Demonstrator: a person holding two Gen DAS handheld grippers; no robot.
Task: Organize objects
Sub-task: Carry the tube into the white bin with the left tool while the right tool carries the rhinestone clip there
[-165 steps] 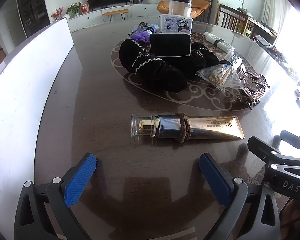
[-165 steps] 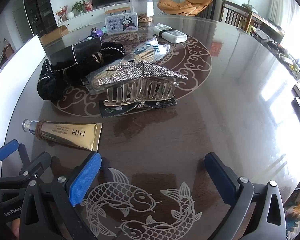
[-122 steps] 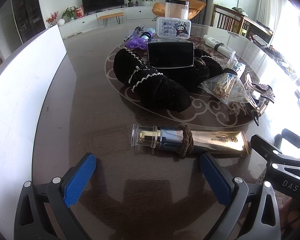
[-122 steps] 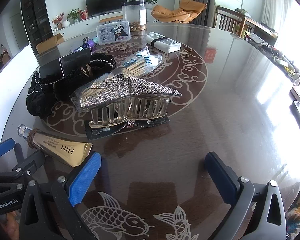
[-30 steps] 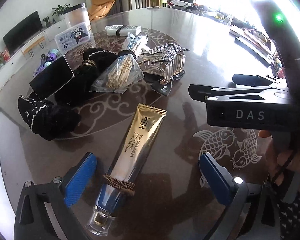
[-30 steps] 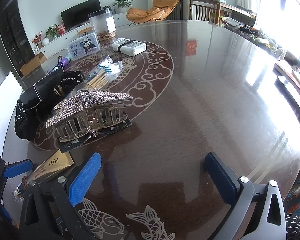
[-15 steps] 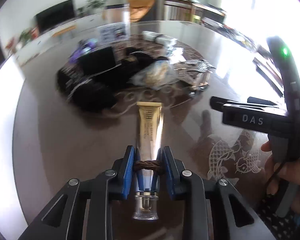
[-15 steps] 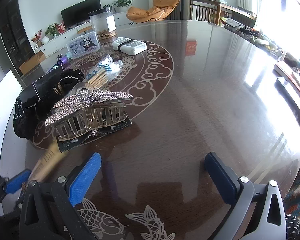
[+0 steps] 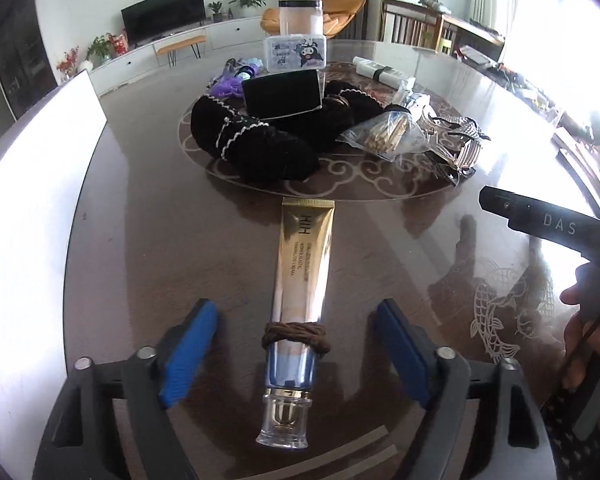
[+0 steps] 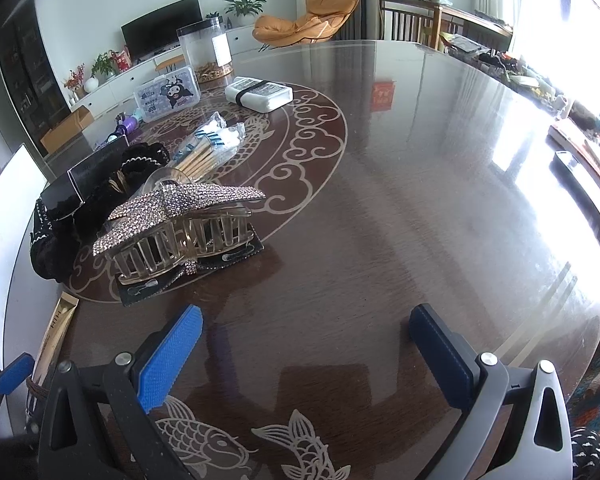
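The gold cream tube (image 9: 302,264) lies flat on the dark round table (image 9: 148,240), its long axis running straight away from the left gripper (image 9: 296,344): clear cap near, crimped gold end far, pointing toward the pile of black scrunchies (image 9: 260,144). A brown hair tie (image 9: 295,335) is wound round the tube just above the cap, and that banded stretch sits right between the two blue pads (image 9: 188,346). The jaws are opening; the pads stand clear of the tube on either side, touching nothing, so the tube rests on the table and not in a grip.

What the next move hinges on is this alignment: the tube is centred in the left jaws and parallel to the fingers, so closing again would pinch it across its narrow width at the hair tie (a rounded, slippery spot, I would judge).

The right gripper (image 10: 306,354) is spread wide over bare table near the fish inlay (image 10: 204,440), with nothing between its pads. From its view the tube shows only as a sliver at the far left edge (image 10: 56,332), well off to the left of those jaws, so the left hand is plainly the nearer one. The rhinestone hair claw (image 10: 180,224) lies ahead and left of the right gripper; whether it touches the bag of cotton swabs (image 10: 208,148) behind it I cannot tell.
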